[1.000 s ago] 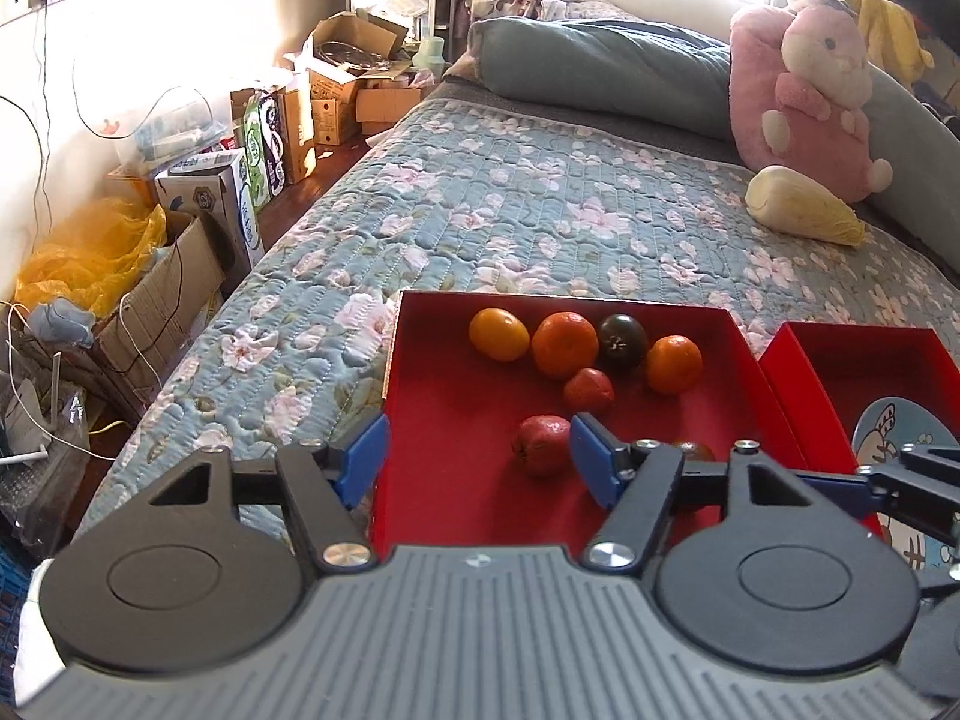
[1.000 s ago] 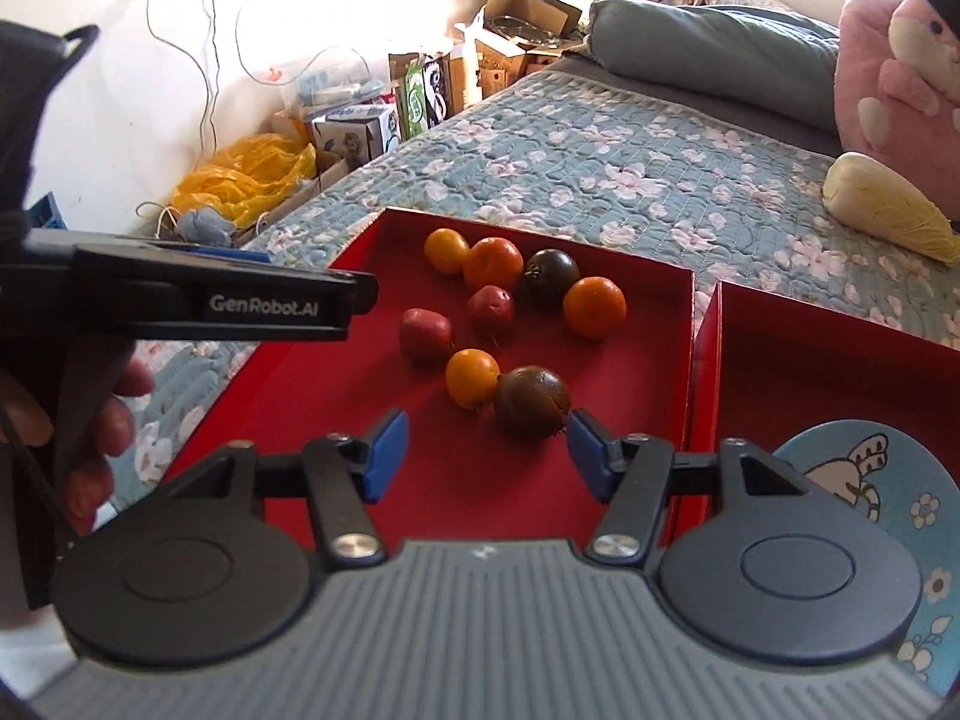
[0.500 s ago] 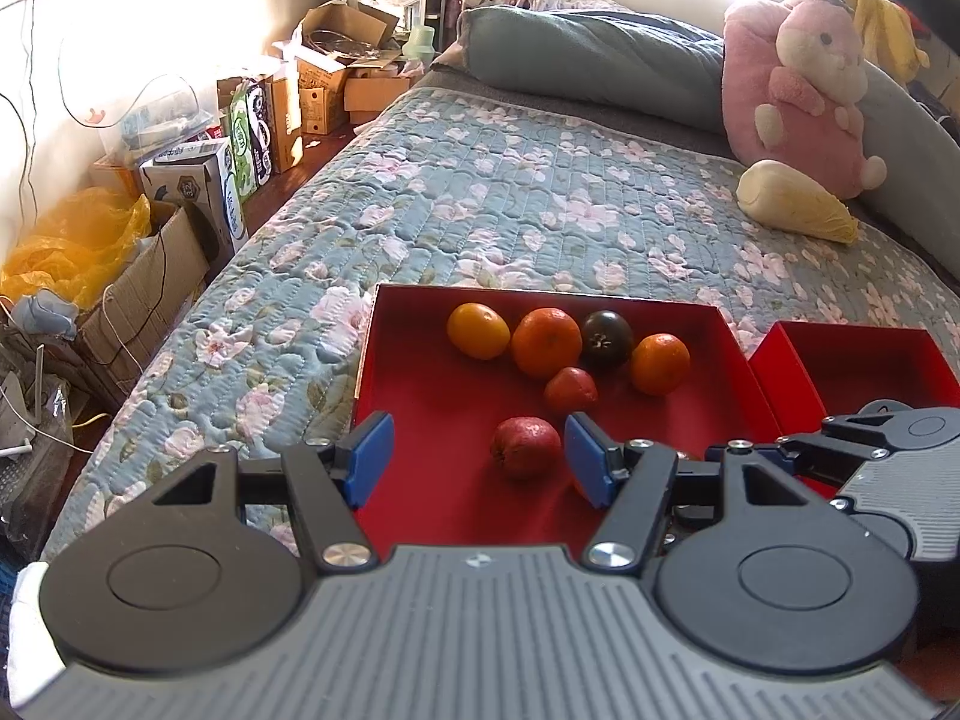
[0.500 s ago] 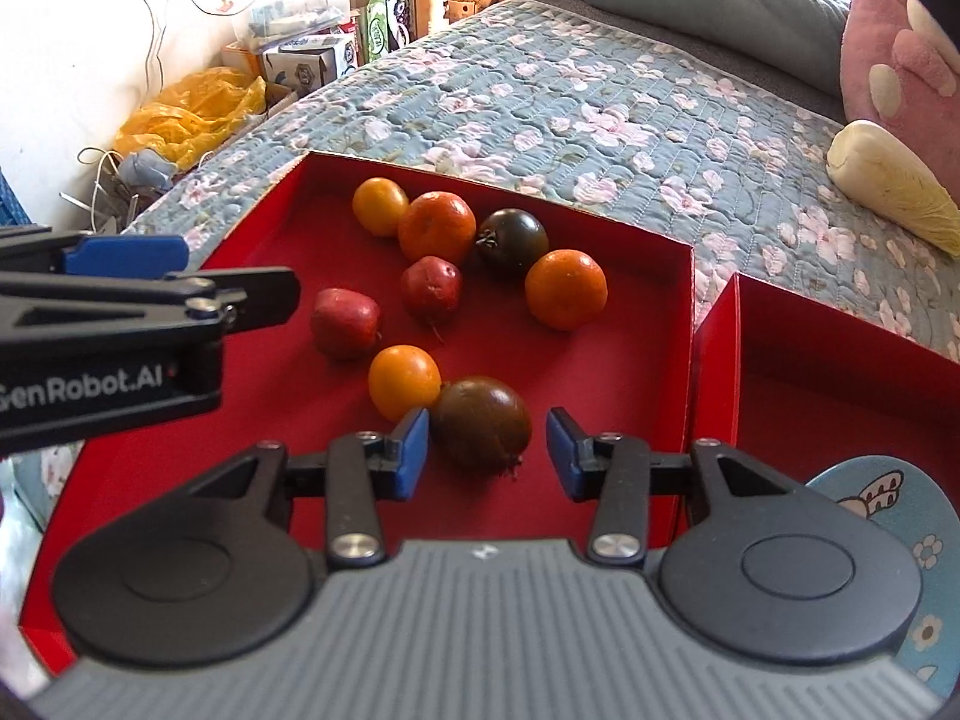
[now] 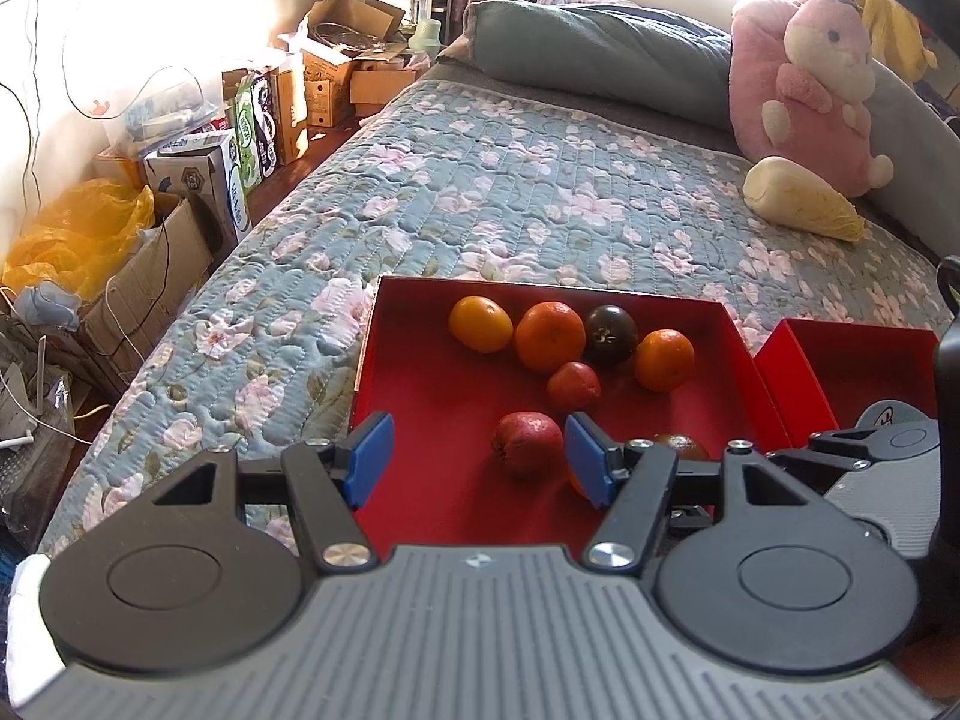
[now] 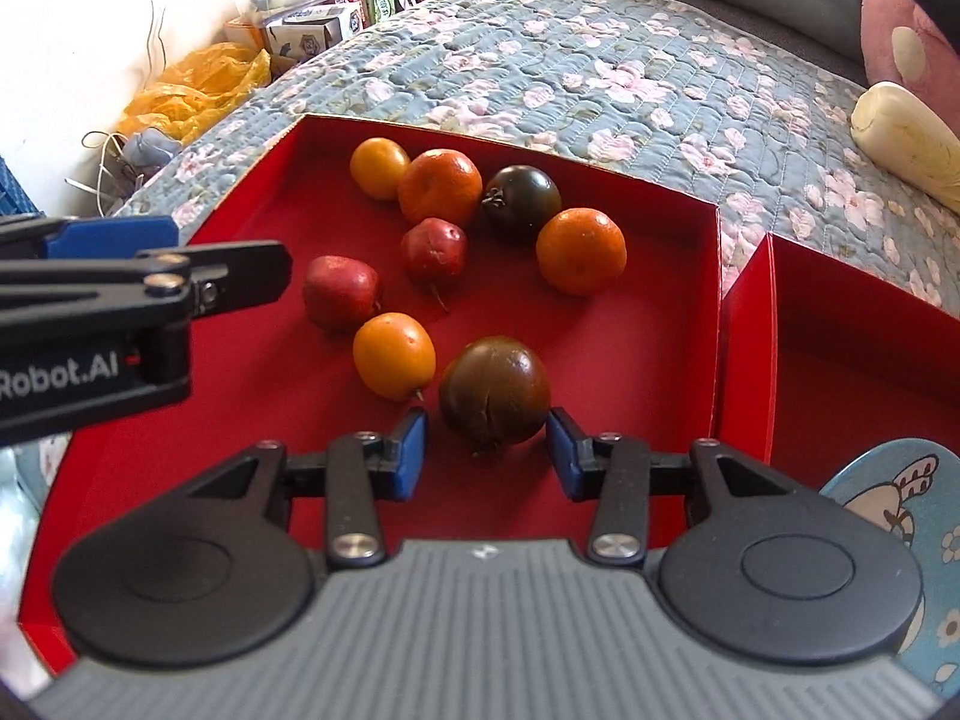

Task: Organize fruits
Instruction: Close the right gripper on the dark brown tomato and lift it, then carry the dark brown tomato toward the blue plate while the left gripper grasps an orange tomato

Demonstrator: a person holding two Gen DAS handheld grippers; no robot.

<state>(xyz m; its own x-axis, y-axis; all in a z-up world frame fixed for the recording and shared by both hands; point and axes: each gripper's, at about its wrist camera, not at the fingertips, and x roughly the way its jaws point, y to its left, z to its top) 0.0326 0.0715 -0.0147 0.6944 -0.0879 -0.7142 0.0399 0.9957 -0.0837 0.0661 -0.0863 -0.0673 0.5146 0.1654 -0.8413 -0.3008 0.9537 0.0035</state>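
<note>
Several fruits lie in a red tray (image 6: 600, 360) on the bed. The nearest is a dark brown-green tomato (image 6: 495, 399), sitting between the blue fingertips of my right gripper (image 6: 487, 450). The right pad is at its skin and a small gap shows on the left, so the jaws stand open. A yellow-orange fruit (image 6: 393, 354) lies just left of it. Farther back are two red fruits (image 6: 342, 294), two mandarins (image 6: 581, 251), a second dark tomato (image 6: 522, 198) and another yellow-orange fruit (image 6: 378, 168). My left gripper (image 5: 480, 456) hangs open above a red fruit (image 5: 528, 450).
A second red tray (image 6: 840, 372) adjoins on the right, holding a blue cartoon plate (image 6: 900, 510). A pink plush toy (image 5: 804, 78) and a cream pillow (image 5: 798, 198) lie at the back of the floral quilt (image 5: 510, 180). Boxes (image 5: 204, 174) crowd the floor to the left.
My right gripper has come down and forward onto the near dark tomato, and its jaws have narrowed around it. It now shows at the right of the left wrist view. The left gripper has hardly moved.
</note>
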